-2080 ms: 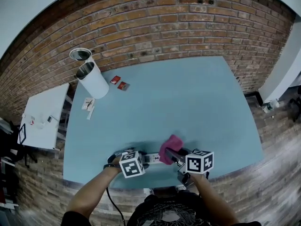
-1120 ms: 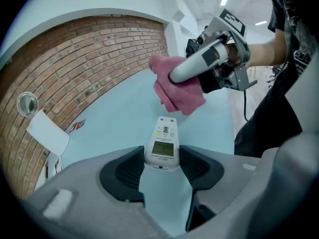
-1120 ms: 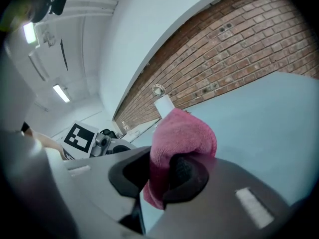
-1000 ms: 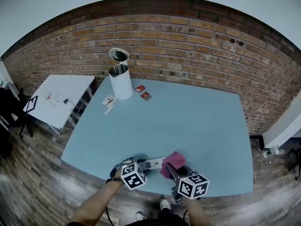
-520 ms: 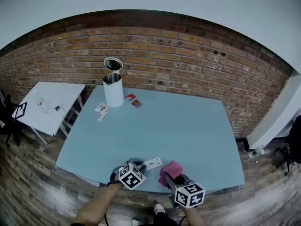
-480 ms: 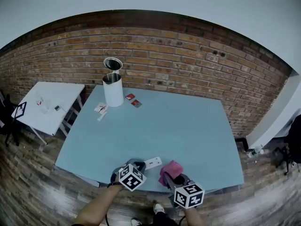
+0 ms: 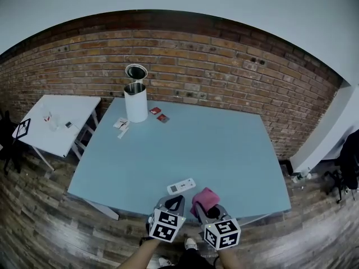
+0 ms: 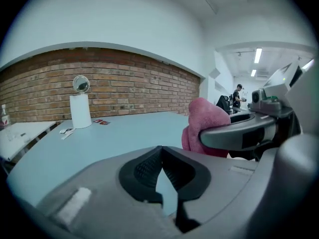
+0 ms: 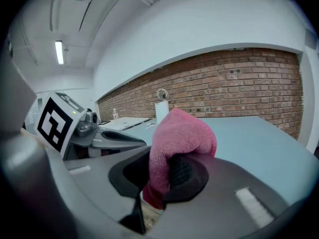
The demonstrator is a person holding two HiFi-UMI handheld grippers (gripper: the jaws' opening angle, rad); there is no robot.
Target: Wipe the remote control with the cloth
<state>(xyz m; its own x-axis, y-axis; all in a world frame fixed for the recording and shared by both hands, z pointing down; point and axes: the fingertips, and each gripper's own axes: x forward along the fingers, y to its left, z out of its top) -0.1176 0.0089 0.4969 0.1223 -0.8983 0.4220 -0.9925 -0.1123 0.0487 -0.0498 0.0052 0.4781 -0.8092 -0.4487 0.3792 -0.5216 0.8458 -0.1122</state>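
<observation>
Our blue table (image 7: 190, 144) meets a brick wall (image 7: 224, 55), with the remote control (image 7: 181, 186) lying on it. Our left hand-held gripper (image 8: 160, 171) is closed and empty; our right hand-held gripper (image 9: 167, 176) pinches the cloth (image 9: 182, 133).

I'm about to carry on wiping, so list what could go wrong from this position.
1. The remote control lies loose on the table, near its front edge; the left gripper is shut and empty, so a wipe could push it off.
2. The right gripper pinches only a fold of the cloth; rubbing may pull it free.
3. The grippers sit close together and could knock each other.
</observation>
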